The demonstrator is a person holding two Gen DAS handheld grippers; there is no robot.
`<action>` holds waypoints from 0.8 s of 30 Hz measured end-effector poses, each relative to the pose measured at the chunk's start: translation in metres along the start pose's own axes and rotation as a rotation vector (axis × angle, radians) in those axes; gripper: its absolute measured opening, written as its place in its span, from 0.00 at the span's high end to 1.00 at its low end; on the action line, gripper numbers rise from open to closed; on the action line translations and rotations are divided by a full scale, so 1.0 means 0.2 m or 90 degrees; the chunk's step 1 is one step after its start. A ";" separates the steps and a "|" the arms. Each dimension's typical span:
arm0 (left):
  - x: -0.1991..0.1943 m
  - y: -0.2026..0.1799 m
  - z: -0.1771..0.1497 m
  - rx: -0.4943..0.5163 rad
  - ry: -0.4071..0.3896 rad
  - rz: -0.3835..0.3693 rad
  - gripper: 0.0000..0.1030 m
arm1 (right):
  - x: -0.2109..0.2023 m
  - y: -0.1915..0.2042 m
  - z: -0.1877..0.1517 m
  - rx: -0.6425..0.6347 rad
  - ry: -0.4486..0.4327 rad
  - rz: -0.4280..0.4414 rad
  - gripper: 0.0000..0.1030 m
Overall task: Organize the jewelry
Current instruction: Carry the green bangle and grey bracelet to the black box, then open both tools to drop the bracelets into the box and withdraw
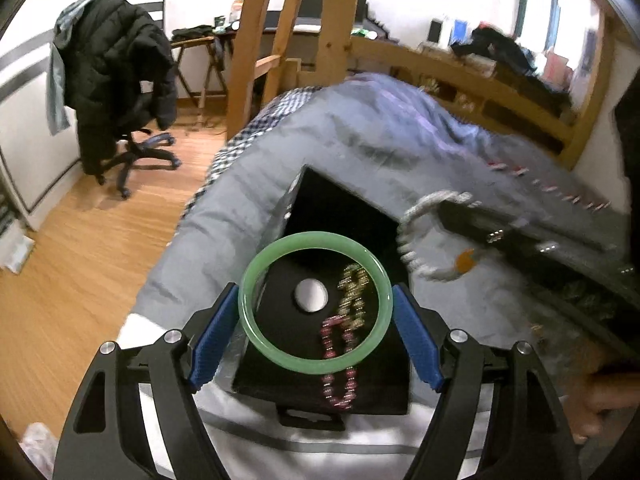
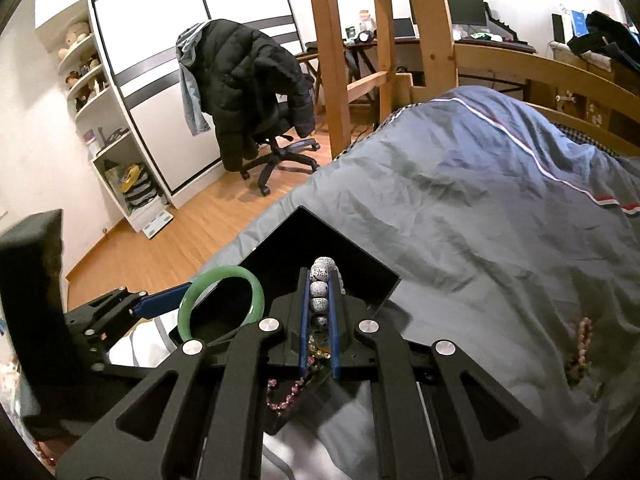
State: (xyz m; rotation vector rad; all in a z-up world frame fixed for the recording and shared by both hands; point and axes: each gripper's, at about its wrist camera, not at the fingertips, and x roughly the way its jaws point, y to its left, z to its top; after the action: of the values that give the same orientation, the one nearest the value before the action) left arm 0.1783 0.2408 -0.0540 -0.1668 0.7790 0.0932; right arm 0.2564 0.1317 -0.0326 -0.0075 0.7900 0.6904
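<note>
My left tool (image 1: 316, 316) pinches the bangle (image 1: 315, 303), my right tool (image 2: 320, 312) the beads (image 2: 322, 288); a tilt could slip either beside the tray (image 1: 344, 208).

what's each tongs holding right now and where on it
Left tongs: green bangle, gripped across its outer rim. Right tongs: white speckled bead bracelet, pinched along its strand.

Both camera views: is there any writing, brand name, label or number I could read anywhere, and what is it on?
None can be read in either view.
The black jewelry box shows no lettering.
The green bangle in the left claw and the white speckled bead bracelet in the right claw are unmarked.
Blue-and-white items on the far desk may bear print, but are too small and blurred to read.
</note>
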 end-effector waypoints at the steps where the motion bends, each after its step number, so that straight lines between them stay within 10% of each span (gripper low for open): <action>1: -0.01 0.00 0.00 -0.001 -0.008 -0.006 0.27 | 0.01 0.00 0.00 0.000 0.001 0.000 0.92; 24: 0.05 0.01 -0.01 0.007 0.002 0.033 0.25 | 0.17 -0.05 0.00 0.047 0.040 0.046 0.78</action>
State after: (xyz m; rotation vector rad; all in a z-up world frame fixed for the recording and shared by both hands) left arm 0.1838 0.2419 -0.0618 -0.1362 0.7871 0.1379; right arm 0.2790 0.1423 -0.0580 0.0671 0.8798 0.7313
